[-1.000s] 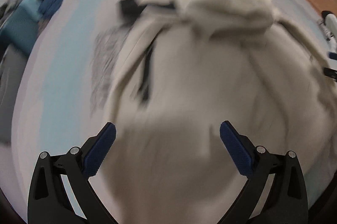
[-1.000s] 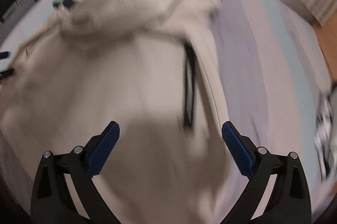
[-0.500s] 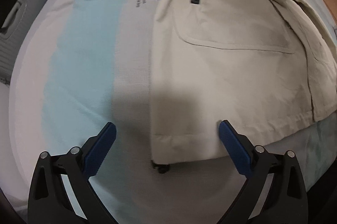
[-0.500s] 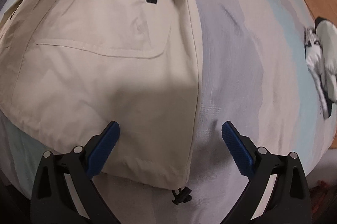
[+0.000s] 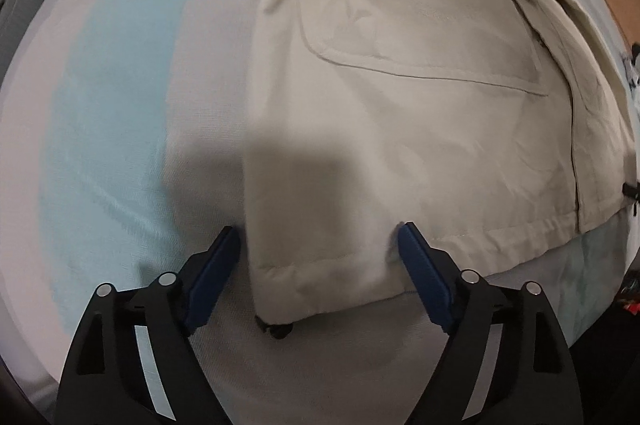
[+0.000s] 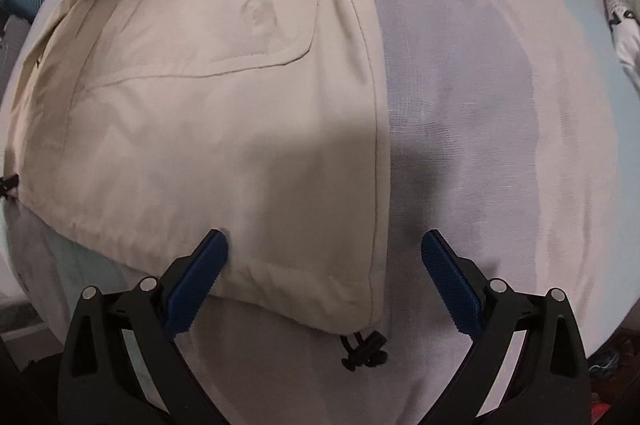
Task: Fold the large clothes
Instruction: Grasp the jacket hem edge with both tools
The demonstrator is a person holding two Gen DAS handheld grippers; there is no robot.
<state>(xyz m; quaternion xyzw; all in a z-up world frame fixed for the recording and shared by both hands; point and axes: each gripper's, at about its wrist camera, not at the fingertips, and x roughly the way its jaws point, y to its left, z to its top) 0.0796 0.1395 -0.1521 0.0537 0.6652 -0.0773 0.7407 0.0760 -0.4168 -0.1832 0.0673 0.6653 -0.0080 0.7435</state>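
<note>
Closer now, beige jacket [image 5: 400, 129] lies flat, pockets zipped.

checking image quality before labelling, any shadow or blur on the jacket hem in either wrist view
Left wrist view: a dark, soft-edged shadow falls across the beige fabric jacket at its hem corner, between the closing left gripper; fisheye bending curves the striped bedsheet. Right wrist view: a similar shadow above the right gripper; fairly sharp.
</note>
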